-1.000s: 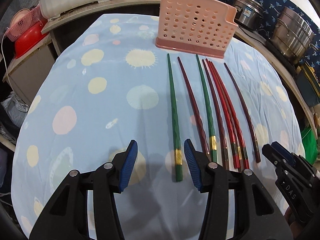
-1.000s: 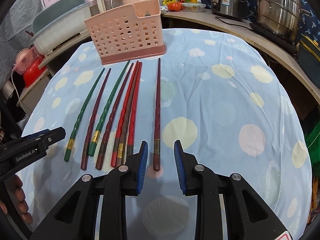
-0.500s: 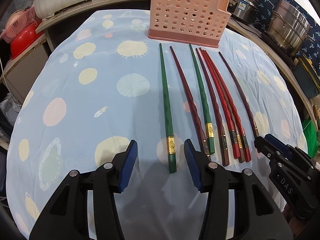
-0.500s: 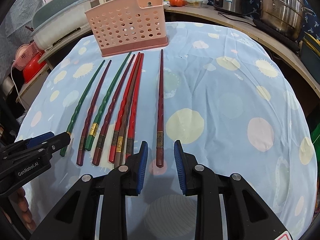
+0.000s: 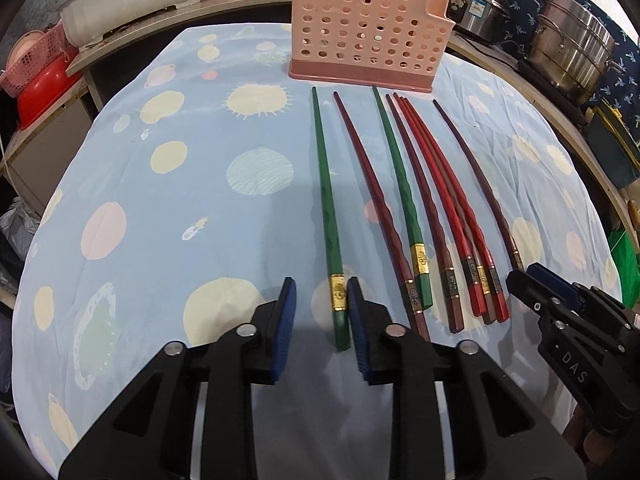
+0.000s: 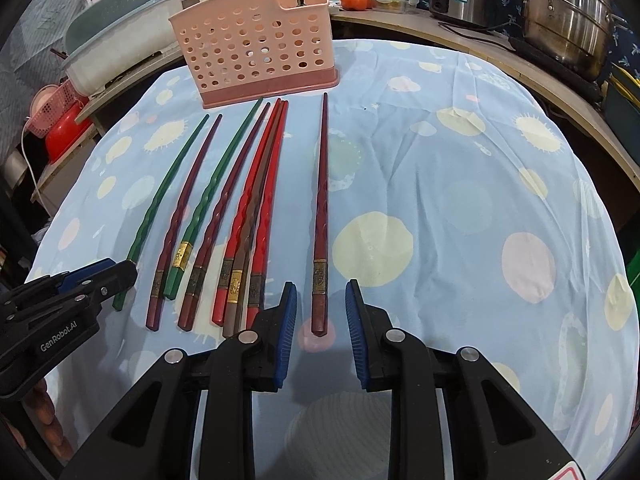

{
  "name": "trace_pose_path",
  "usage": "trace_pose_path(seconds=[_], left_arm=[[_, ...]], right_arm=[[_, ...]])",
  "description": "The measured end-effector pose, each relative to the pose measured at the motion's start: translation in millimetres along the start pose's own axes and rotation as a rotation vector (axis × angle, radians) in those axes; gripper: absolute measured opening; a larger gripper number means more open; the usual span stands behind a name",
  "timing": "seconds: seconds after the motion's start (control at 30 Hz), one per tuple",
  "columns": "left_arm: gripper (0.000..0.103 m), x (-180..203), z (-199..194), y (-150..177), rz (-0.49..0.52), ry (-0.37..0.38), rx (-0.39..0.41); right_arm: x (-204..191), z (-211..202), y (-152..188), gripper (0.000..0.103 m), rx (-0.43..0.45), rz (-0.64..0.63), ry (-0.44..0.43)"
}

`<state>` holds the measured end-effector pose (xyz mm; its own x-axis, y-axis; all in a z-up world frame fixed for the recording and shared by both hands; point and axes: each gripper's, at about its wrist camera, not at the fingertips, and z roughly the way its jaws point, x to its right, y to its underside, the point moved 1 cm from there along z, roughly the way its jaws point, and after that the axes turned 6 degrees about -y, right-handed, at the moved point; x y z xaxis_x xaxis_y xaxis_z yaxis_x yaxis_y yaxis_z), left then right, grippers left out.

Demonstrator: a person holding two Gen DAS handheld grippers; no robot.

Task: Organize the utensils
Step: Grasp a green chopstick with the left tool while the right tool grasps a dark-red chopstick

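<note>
Eight chopsticks are laid out in a loose fan on the bench (image 5: 168,208), which has a light blue cloth with pastel dots over it. Thin tips point up toward the pink perforated utensil holder (image 5: 366,38) standing at the far end, thick ends toward the cameras.

Left gripper (image 5: 320,320) sits low over the outermost green chopstick (image 5: 329,216). Its fingers have just been closing in, and the gold-banded butt end of that stick is between them. The right-hand pad (image 5: 356,320) looks right up against the stick, the other pad (image 5: 285,316) still shows a gap, so it's not clamped yet as far as I can see.

Right gripper (image 6: 320,316) is doing the same thing at the other end of the row: its fingers straddle the butt of the lone dark red chopstick (image 6: 321,208), which lies a bit apart from the rest. There's daylight on both sides of it, so released, nothing gripped.

Between those two: a maroon stick (image 5: 374,208), another green one (image 5: 402,196), and a tight bunch of red and brown ones (image 5: 448,208). Steel pots (image 6: 560,12) sit on the counter behind.
</note>
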<state>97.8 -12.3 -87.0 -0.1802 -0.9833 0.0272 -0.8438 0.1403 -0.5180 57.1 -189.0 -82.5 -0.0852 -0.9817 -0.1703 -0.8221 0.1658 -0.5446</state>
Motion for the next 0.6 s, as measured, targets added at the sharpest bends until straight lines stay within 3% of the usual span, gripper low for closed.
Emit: trace_pose_path(seconds=[0.27, 0.6], left_arm=[[0.009, 1, -1, 1, 0.002, 0.003, -0.006], [0.007, -3, -10, 5, -0.016, 0.021, -0.008]], right_arm=[[3, 0, 0, 0.008, 0.001, 0.003, 0.004], [7, -10, 5, 0.007, 0.012, 0.017, -0.007]])
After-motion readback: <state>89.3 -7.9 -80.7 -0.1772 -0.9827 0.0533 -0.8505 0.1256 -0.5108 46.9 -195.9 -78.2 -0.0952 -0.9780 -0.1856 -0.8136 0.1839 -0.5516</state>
